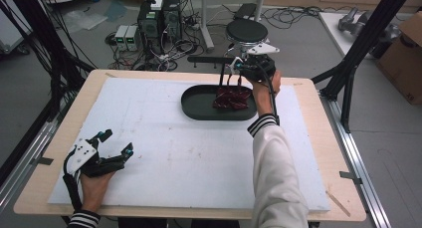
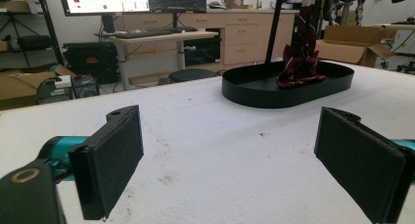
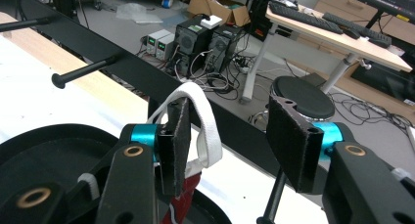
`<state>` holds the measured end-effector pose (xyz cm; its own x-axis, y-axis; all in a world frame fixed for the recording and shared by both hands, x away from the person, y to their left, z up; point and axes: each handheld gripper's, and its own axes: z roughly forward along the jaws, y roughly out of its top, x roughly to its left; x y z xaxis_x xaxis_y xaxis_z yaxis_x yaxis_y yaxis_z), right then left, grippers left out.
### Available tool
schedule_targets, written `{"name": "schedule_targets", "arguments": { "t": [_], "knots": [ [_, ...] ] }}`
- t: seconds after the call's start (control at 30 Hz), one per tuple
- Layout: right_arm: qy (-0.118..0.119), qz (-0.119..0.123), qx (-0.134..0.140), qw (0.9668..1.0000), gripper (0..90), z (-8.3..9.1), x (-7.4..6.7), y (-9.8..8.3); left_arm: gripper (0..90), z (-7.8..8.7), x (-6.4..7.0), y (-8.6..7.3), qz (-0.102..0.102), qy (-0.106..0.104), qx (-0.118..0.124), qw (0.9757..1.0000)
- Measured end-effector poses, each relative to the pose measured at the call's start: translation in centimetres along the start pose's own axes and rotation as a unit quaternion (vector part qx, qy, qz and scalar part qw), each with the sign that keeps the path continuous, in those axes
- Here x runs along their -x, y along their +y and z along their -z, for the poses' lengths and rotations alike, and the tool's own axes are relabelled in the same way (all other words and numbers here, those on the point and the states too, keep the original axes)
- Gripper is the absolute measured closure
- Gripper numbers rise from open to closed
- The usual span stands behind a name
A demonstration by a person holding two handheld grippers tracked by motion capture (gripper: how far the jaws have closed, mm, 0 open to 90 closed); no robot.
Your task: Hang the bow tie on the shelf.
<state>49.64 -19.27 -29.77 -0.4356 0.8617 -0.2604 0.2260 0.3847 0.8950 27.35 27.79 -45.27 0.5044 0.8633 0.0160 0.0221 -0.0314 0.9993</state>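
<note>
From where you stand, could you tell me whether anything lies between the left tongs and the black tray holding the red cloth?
Nothing visible does. The left tongs look across bare white table straight to the black tray, where the red cloth hangs down from the right tongs.

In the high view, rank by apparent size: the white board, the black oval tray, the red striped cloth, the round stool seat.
1. White board
2. Black oval tray
3. Round stool seat, though it sits farther from the camera
4. Red striped cloth

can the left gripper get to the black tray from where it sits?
Probably yes. The left gripper rests open at the table's near corner, and bare white table surface lies between it and the black tray; the right gripper hangs above the tray's far side.
</note>
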Motion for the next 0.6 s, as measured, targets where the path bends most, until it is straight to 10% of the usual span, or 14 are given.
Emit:
{"name": "schedule_targets", "arguments": {
  "t": [0.27, 0.6],
  "knots": [
    [-0.045, 0.011, -0.015, 0.9988, 22.4, -0.3, 0.01, -0.21, 11.1, 0.0, -0.01, 0.01, 0.001, 0.0, -0.001, 1.0],
    [-0.064, 0.027, -0.024, 0.9973, 12.1, -0.17, 0.3, -0.32, 11.1, 0.0, 0.01, 0.01, 0.0, 0.0, -0.001, 1.0]
  ]
}}
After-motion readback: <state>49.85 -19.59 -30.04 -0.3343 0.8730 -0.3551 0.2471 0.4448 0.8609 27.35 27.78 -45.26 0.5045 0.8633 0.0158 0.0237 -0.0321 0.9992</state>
